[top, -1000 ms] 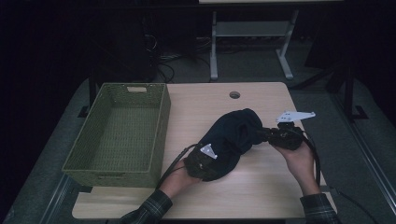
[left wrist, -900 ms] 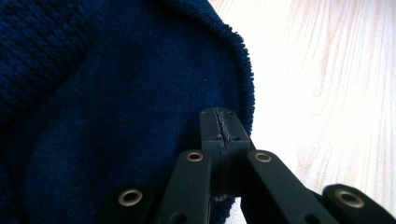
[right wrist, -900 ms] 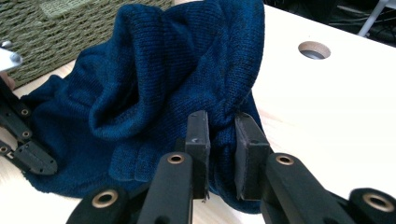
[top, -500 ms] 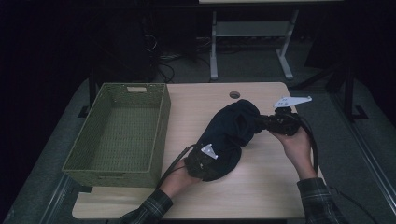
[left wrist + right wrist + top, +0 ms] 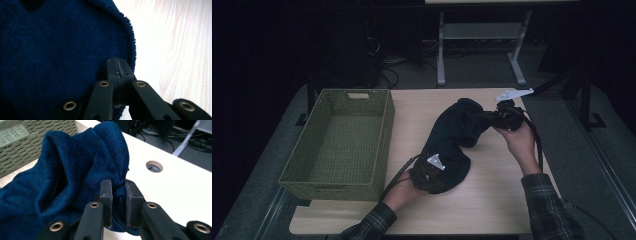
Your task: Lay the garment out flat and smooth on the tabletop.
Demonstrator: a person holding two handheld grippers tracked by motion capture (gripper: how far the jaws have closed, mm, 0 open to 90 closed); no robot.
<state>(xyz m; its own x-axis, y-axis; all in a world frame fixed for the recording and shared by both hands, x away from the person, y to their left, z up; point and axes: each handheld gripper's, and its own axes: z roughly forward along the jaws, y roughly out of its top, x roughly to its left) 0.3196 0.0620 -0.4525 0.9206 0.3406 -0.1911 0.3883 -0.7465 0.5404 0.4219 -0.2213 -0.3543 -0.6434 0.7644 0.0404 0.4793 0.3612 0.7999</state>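
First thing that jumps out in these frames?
A dark blue sweater bunched mid-table, pinched at both ends: the left gripper is shut on its near edge, and the right gripper is shut on a fold at the far end, lifting it. Left of it, a green woven basket sits with nothing inside.

dim, murky high view; bright, washed-out, softly blurred gripper views

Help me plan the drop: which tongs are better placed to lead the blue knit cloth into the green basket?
Probably the left tongs: they pinch the blue knit cloth at the end nearer the green basket. The right tongs grip the far end.
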